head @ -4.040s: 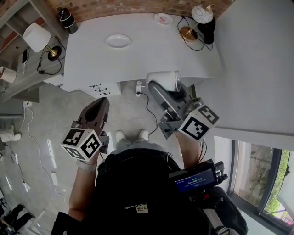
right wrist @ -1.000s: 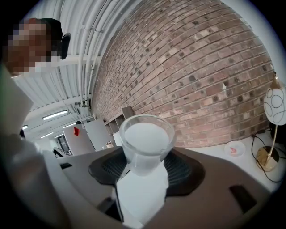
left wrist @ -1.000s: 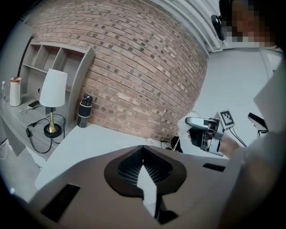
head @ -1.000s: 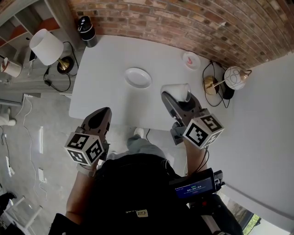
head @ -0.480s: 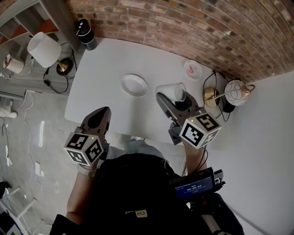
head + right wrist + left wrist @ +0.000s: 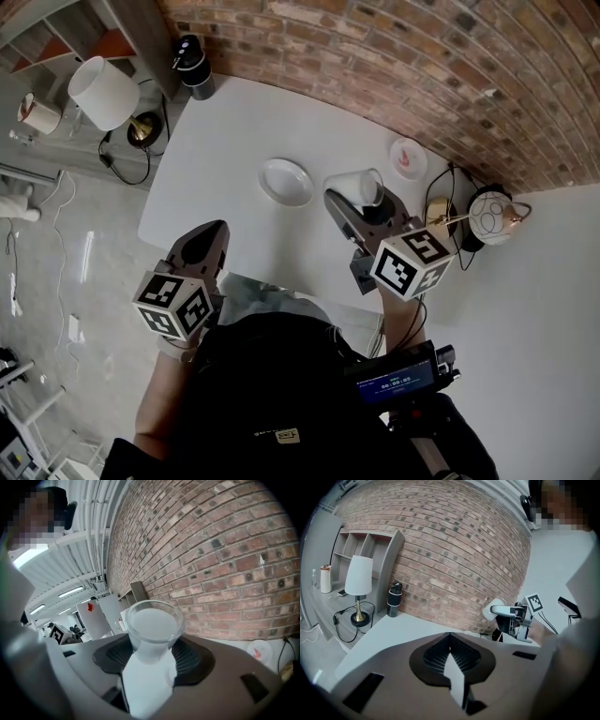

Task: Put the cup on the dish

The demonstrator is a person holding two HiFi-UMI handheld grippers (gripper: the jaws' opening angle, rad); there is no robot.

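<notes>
A translucent white cup (image 6: pixel 357 187) lies tilted in my right gripper (image 6: pixel 349 195), which is shut on it above the white table (image 6: pixel 225 141). The cup hangs just right of the white dish (image 6: pixel 286 181), apart from it. In the right gripper view the cup (image 6: pixel 151 627) fills the space between the jaws, its mouth facing the brick wall. My left gripper (image 6: pixel 210 232) is shut with nothing in it, over the table's front edge. The left gripper view shows its closed tips (image 6: pixel 450 637) and, far right, the cup (image 6: pixel 492 611).
A small dish with a red mark (image 6: pixel 409 157) sits at the back right, near a gold globe lamp (image 6: pixel 487 217) and cables. A black bottle (image 6: pixel 194 66) stands at the back left corner. A white-shaded lamp (image 6: pixel 101 92) stands on the shelf left of the table.
The right gripper has carried the cup from the table's front edge to a spot over the table beside the dish. The left gripper has stayed shut and low.
</notes>
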